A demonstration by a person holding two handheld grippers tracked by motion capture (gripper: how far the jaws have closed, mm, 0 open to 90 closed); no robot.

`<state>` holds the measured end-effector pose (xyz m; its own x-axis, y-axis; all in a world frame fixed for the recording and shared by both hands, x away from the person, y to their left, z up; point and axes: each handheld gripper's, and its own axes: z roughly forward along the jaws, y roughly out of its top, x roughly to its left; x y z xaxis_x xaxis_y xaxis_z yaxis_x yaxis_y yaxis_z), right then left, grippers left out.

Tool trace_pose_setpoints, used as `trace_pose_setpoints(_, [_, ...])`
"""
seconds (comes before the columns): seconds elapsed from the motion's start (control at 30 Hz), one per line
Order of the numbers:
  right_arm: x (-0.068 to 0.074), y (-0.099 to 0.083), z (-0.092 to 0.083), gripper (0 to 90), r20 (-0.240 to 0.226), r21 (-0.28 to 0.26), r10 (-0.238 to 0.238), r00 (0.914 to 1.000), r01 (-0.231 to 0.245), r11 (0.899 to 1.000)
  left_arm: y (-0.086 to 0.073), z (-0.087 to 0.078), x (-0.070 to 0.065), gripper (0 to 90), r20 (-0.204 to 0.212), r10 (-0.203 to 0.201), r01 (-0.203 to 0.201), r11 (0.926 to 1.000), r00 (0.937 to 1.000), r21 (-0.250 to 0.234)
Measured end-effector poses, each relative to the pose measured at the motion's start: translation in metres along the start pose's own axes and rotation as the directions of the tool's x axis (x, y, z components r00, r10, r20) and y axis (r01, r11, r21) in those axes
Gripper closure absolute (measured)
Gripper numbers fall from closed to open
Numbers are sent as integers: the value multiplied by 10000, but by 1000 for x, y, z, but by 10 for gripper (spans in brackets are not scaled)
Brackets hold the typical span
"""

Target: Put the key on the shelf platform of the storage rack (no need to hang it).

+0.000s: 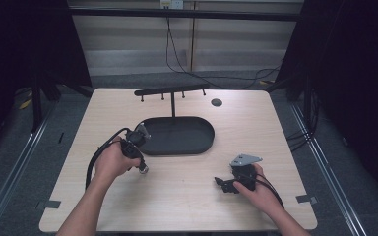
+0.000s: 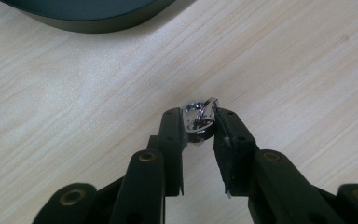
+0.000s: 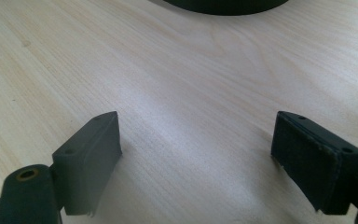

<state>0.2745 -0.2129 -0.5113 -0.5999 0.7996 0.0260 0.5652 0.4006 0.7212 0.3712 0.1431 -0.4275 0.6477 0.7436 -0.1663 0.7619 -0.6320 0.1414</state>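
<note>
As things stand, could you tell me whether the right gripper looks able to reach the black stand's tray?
Probably yes: the right gripper is open and holds nothing, and bare table lies between it and the tray.

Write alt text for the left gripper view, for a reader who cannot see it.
Two black jaws of the left gripper pinch a small shiny silver metal piece just above a pale wooden table. The curved edge of a dark oval tray crosses the top of the picture.

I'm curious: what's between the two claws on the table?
Just bare wooden table in the high view, between the left claw, which pinches a small shiny ring, and the open right claw.
</note>
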Motion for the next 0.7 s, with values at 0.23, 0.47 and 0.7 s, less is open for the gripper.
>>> trace_pose_setpoints(0.23, [0, 0, 0, 153, -5, 1, -1, 10000, 1, 10000, 3, -7, 0, 732, 111, 9, -11, 9998, 9999, 185])
trace_pose_setpoints(0.47, [0, 0, 0, 153, -2, -2, -1, 10000, 1, 10000, 9, -12, -2, 732, 256, 73, -81, 9996, 9996, 286])
trace_pose_setpoints(0.7, [0, 0, 0, 153, -6, 2, 3, 10000, -3, 10000, 16, -18, -3, 733, 426, 80, -92, 9995, 9991, 288])
